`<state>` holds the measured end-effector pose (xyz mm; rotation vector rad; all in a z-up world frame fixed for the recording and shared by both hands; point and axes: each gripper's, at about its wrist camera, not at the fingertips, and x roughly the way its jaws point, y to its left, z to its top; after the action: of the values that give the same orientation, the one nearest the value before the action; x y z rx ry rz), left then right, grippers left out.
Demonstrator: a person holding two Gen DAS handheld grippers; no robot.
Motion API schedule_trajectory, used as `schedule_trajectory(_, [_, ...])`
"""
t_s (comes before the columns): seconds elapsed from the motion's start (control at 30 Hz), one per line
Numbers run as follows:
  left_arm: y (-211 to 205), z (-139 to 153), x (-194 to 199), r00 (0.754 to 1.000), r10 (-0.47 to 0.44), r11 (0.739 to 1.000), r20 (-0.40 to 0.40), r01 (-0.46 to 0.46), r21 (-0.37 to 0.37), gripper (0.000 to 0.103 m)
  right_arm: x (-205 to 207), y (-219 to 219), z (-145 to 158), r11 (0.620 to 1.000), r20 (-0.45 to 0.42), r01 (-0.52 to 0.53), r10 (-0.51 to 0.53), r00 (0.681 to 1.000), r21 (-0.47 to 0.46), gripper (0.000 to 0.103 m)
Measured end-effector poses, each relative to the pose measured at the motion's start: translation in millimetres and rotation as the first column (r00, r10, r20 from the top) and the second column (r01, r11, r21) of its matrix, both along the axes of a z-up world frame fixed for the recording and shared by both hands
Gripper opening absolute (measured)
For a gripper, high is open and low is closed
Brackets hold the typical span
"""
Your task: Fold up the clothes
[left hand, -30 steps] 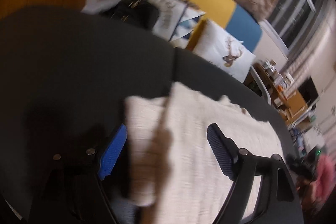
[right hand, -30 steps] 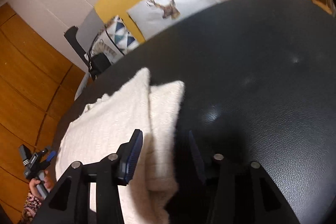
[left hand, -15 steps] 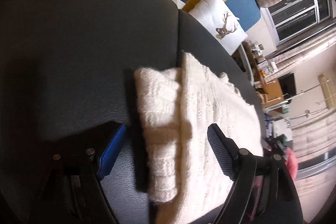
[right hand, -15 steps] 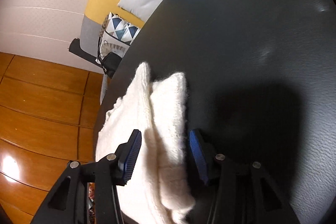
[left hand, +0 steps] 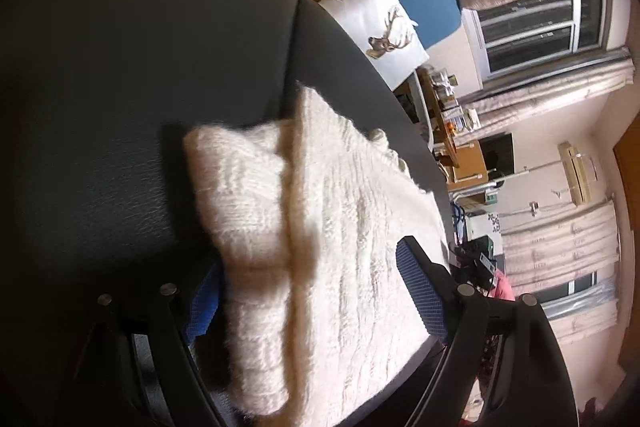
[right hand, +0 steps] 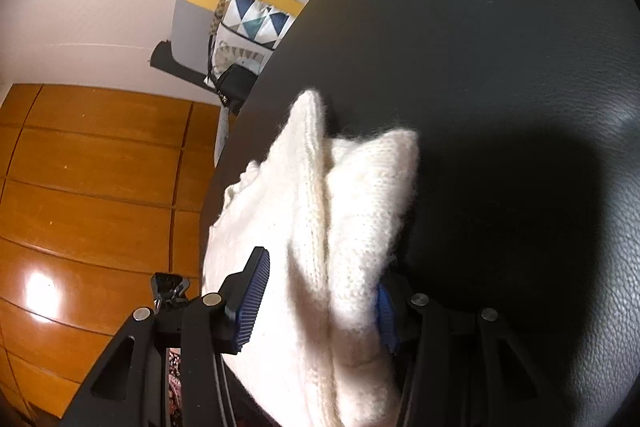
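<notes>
My left gripper (left hand: pixel 316 291) and right gripper (right hand: pixel 320 303) both straddle the cream knit sweater (left hand: pixel 340 227) — jaws spread, not clenched — lying centre-frame on the black worktop (left hand: pixel 120 67). It looks soft, bulky, floppy — grip the thick folded edge.

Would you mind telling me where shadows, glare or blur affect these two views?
Left wrist view: a shadow band crosses the cream sweater, fisheye bends the window. Right wrist view: bright glare on the wooden floor, a dark shadow on the black surface, sweater nearest the lens blurred.
</notes>
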<state>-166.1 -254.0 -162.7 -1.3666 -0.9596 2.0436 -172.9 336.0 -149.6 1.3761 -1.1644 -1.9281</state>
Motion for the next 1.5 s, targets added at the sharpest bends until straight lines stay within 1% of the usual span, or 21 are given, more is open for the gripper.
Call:
schedule_trajectory(0.2, [16, 1, -7, 0.999, -0.05, 0.998, -0.001, 0.05, -0.026, 0.083, -7, -7, 0, 0.999, -0.002, -0.036, 0.036, 0.999, -0.003, 0.048])
schedule_trajectory(0.37, [22, 1, -9, 0.997, -0.073, 0.996, -0.001, 0.073, -0.043, 0.083, -10, -23, 6, 0.992, -0.047, -0.108, 0.11, 0.993, 0.058, 0.047])
schedule_trajectory(0.43, [23, 1, -9, 0.997, -0.076, 0.996, -0.002, 0.076, -0.044, 0.083, -10, -28, 6, 0.99, -0.056, -0.124, 0.128, 0.99, 0.066, 0.047])
schedule_trajectory(0.6, [26, 1, -9, 0.996, -0.088, 0.995, -0.002, 0.088, -0.055, 0.083, -11, -33, 4, 0.988, -0.064, -0.141, 0.145, 0.987, 0.064, 0.047])
schedule_trajectory(0.7, [28, 1, -10, 0.995, -0.099, 0.993, -0.005, 0.099, -0.069, 0.083, -9, -33, 2, 0.987, -0.073, -0.142, 0.148, 0.986, 0.072, 0.043])
schedule_trajectory(0.73, [29, 1, -10, 0.995, -0.101, 0.992, -0.007, 0.101, -0.076, 0.083, -8, -32, 2, 0.987, -0.077, -0.141, 0.147, 0.986, 0.073, 0.042])
schedule_trajectory(0.8, [30, 1, -9, 0.994, -0.107, 0.99, -0.02, 0.104, -0.091, 0.083, -7, -32, 0, 0.987, -0.088, -0.14, 0.147, 0.985, 0.084, 0.037])
schedule_trajectory(0.9, [34, 1, -5, 0.992, -0.116, 0.987, -0.055, 0.109, -0.115, 0.083, -8, -34, 0, 0.988, -0.103, -0.129, 0.138, 0.985, 0.087, 0.035])
schedule_trajectory(1.07, [42, 2, 1, 0.985, -0.138, 0.974, -0.103, 0.116, -0.194, 0.083, -8, -36, 1, 0.986, -0.115, -0.126, 0.139, 0.984, 0.11, 0.034])
schedule_trajectory(1.2, [48, 3, 1, 0.982, -0.15, 0.963, -0.115, 0.118, -0.242, 0.083, -4, -38, 4, 0.981, -0.134, -0.124, 0.144, 0.98, 0.149, 0.035])
schedule_trajectory(1.23, [48, 2, 1, 0.983, -0.146, 0.962, -0.111, 0.115, -0.247, 0.081, -3, -39, 4, 0.981, -0.138, -0.12, 0.142, 0.98, 0.154, 0.035])
schedule_trajectory(1.3, [44, 1, -2, 0.987, -0.128, 0.963, -0.095, 0.101, -0.248, 0.072, -5, -42, 4, 0.981, -0.138, -0.108, 0.131, 0.982, 0.16, 0.033])
schedule_trajectory(1.33, [43, 0, -3, 0.989, -0.119, 0.964, -0.086, 0.095, -0.248, 0.062, -7, -44, 4, 0.982, -0.134, -0.101, 0.123, 0.983, 0.161, 0.032])
schedule_trajectory(1.37, [40, -2, -4, 0.991, -0.109, 0.967, -0.078, 0.088, -0.241, 0.055, -8, -45, 4, 0.982, -0.13, -0.095, 0.116, 0.985, 0.162, 0.029])
schedule_trajectory(1.4, [36, -4, -4, 0.993, -0.098, 0.971, -0.07, 0.08, -0.223, 0.052, -7, -43, 3, 0.983, -0.125, -0.092, 0.113, 0.986, 0.161, 0.027])
schedule_trajectory(1.47, [30, -7, -5, 0.995, -0.082, 0.978, -0.059, 0.069, -0.196, 0.043, -7, -39, 2, 0.985, -0.115, -0.084, 0.102, 0.988, 0.148, 0.026])
schedule_trajectory(1.5, [27, -8, -5, 0.996, -0.075, 0.981, -0.055, 0.064, -0.184, 0.042, -7, -39, 1, 0.985, -0.115, -0.084, 0.101, 0.988, 0.148, 0.026])
